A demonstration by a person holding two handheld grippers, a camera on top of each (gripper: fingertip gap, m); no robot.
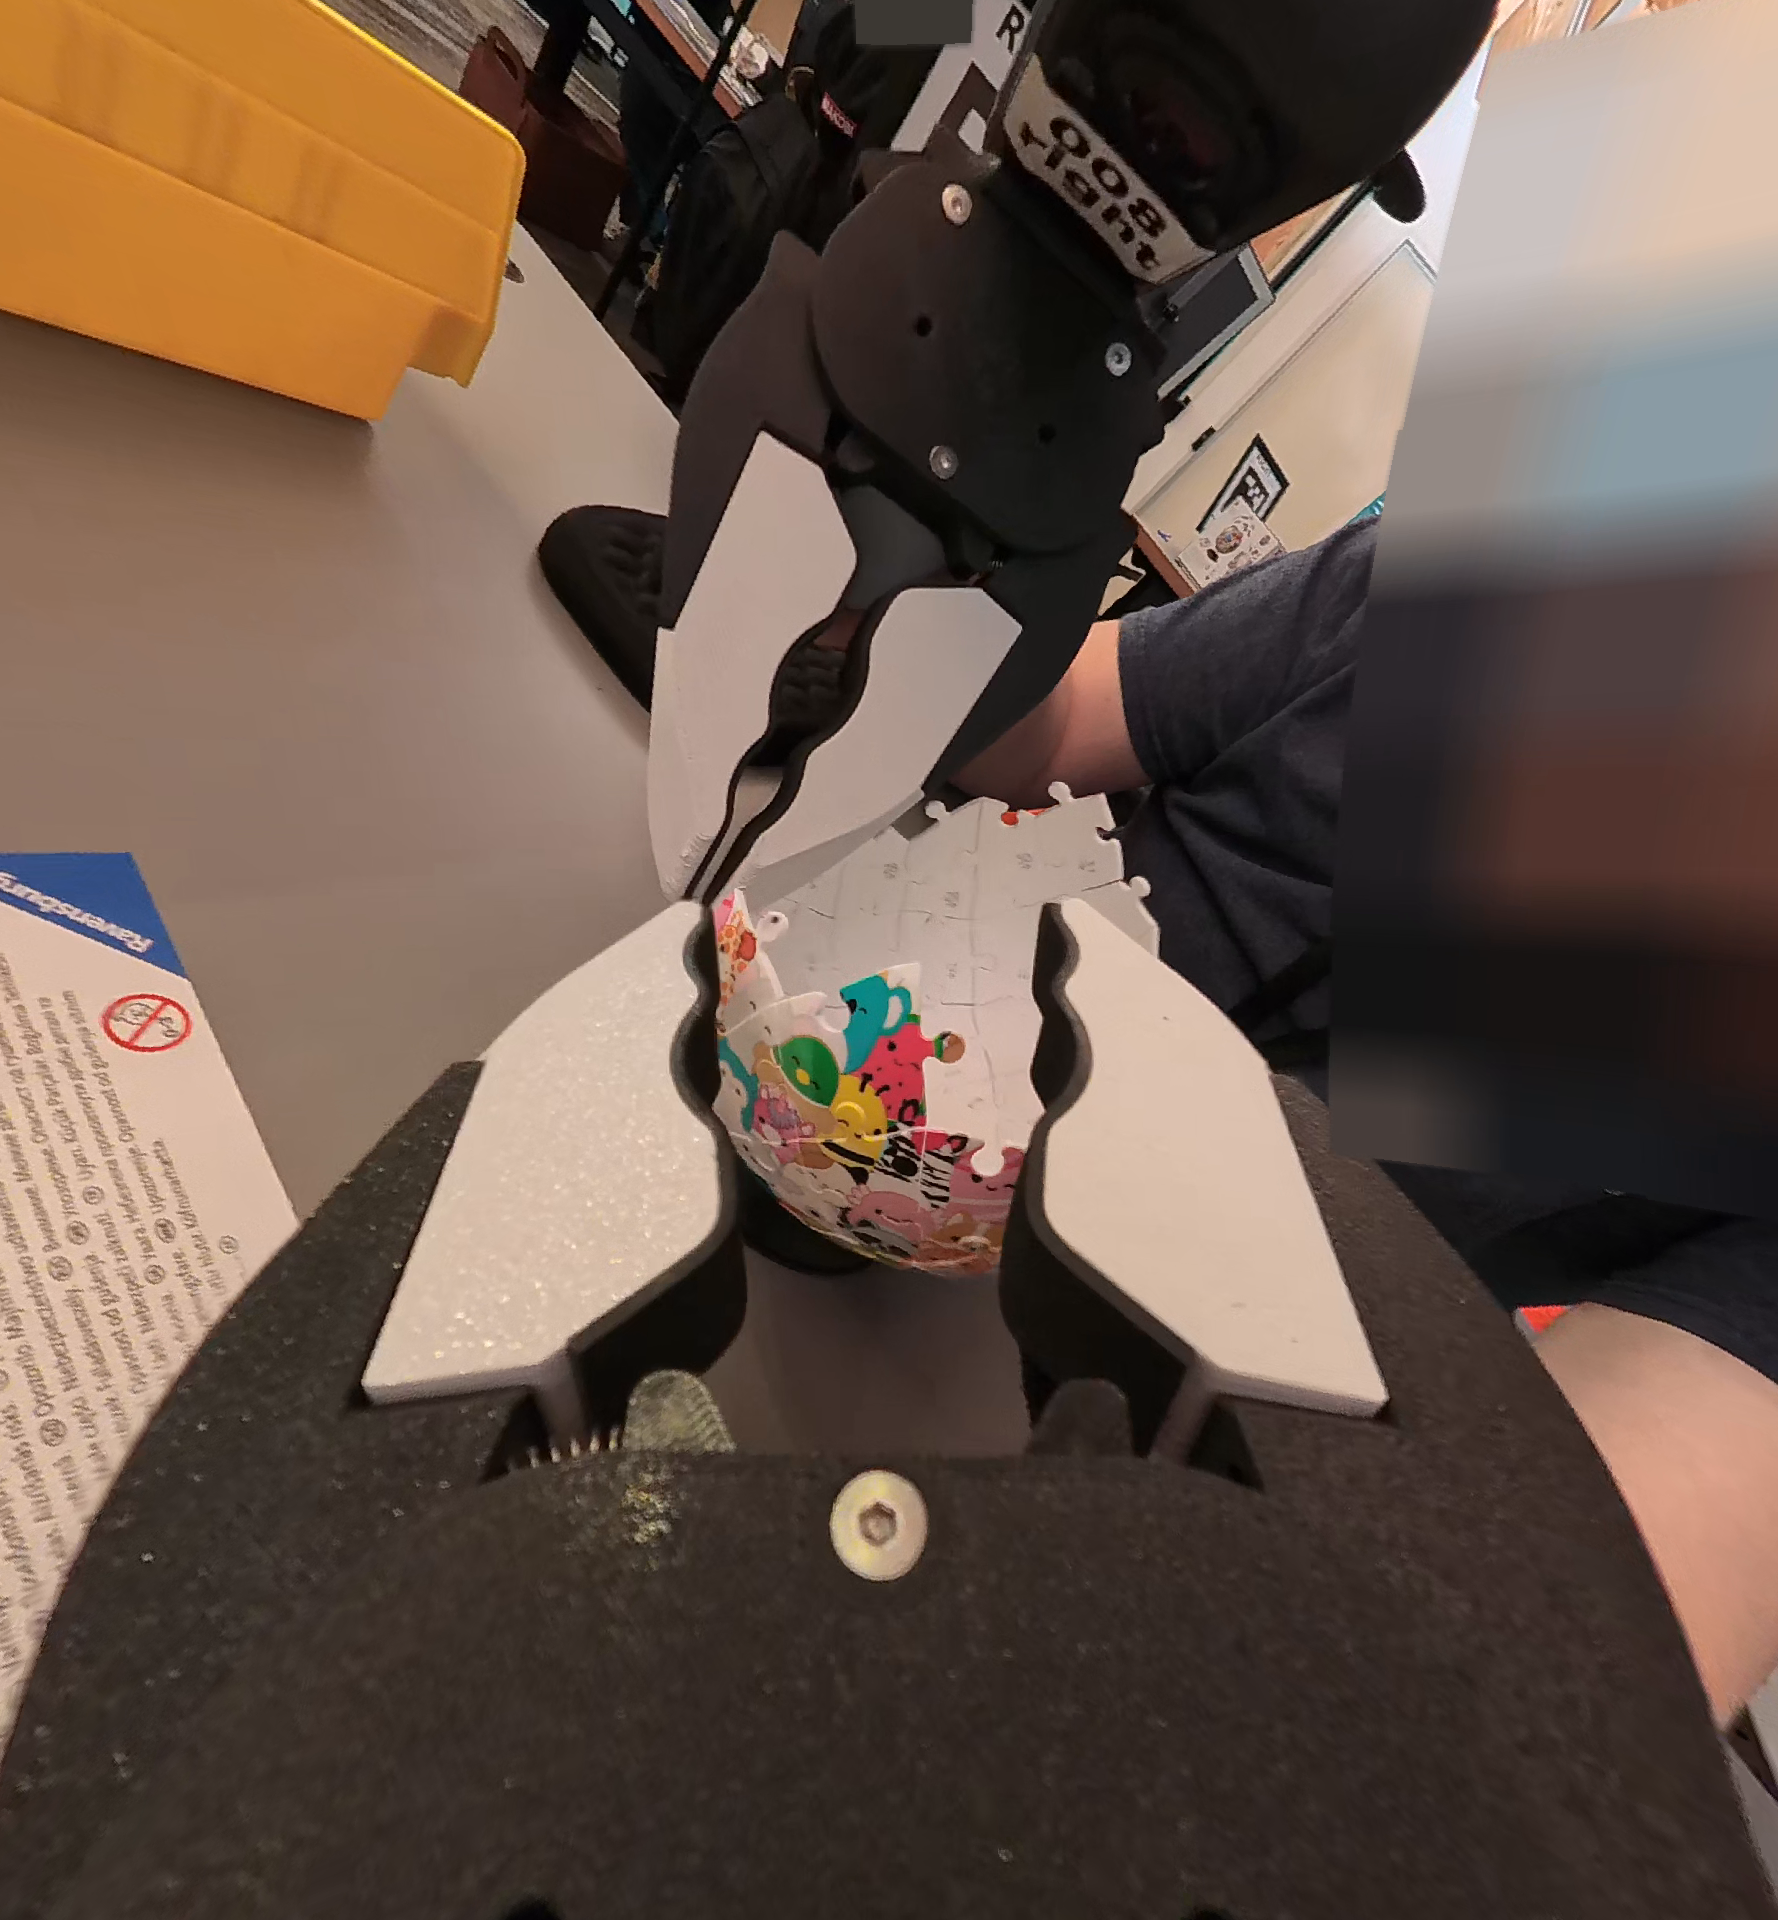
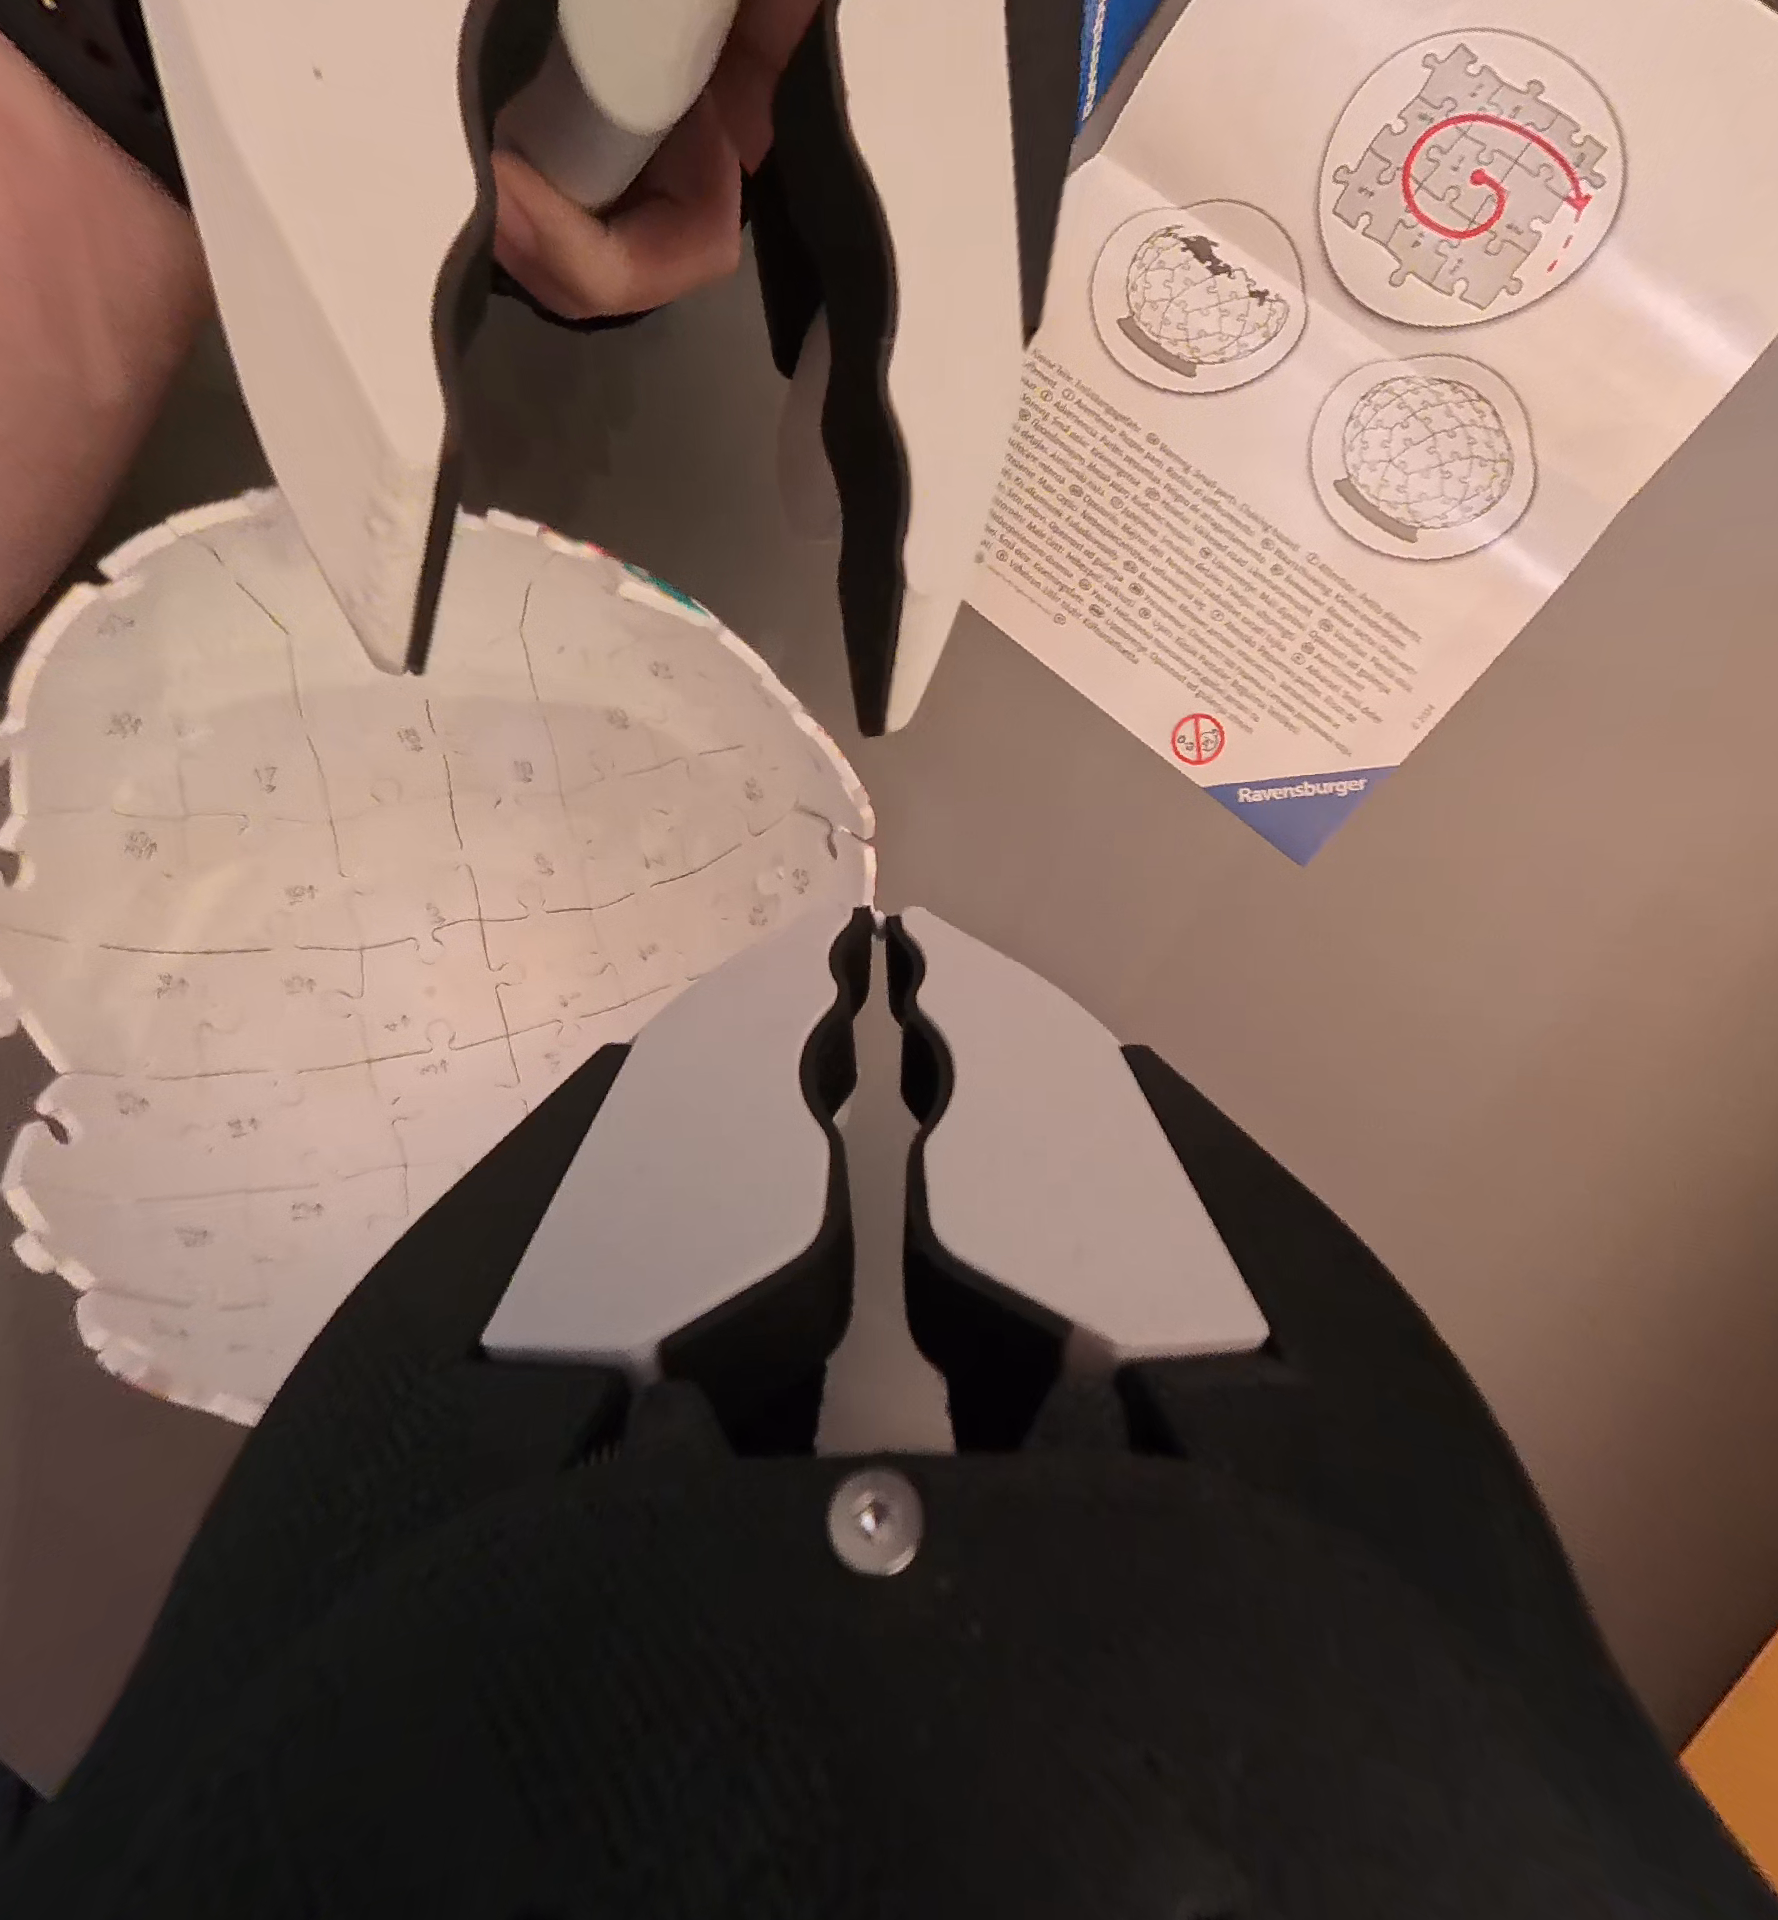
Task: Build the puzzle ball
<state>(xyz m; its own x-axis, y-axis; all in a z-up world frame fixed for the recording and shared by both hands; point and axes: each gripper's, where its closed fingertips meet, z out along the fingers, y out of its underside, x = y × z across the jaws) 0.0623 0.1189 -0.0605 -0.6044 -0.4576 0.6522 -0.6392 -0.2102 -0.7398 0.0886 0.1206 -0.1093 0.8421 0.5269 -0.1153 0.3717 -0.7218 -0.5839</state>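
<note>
The puzzle ball is a partly built half shell (image 1: 864, 1091), colourful outside and white inside with jagged rims; the right wrist view looks into its white inside (image 2: 345, 883). My left gripper (image 1: 880, 925) has its jaws wide, one finger on each side of the shell and touching it, holding it just above the grey table. In the right wrist view the left gripper (image 2: 646, 691) comes from the top, one finger over the shell's inside and one outside. My right gripper (image 2: 880, 920) is shut on the shell's rim edge; in the left wrist view the right gripper (image 1: 693, 883) comes down from above.
A folded instruction leaflet (image 2: 1332, 416) lies on the table beside the shell, also at the left of the left wrist view (image 1: 54, 1143). A yellow bin (image 1: 189, 187) stands at the back left. A black object (image 1: 604, 582) lies behind. A person's arm (image 1: 1695, 1455) is at right. One gripper's finger ends stand about 6 cm off the other's.
</note>
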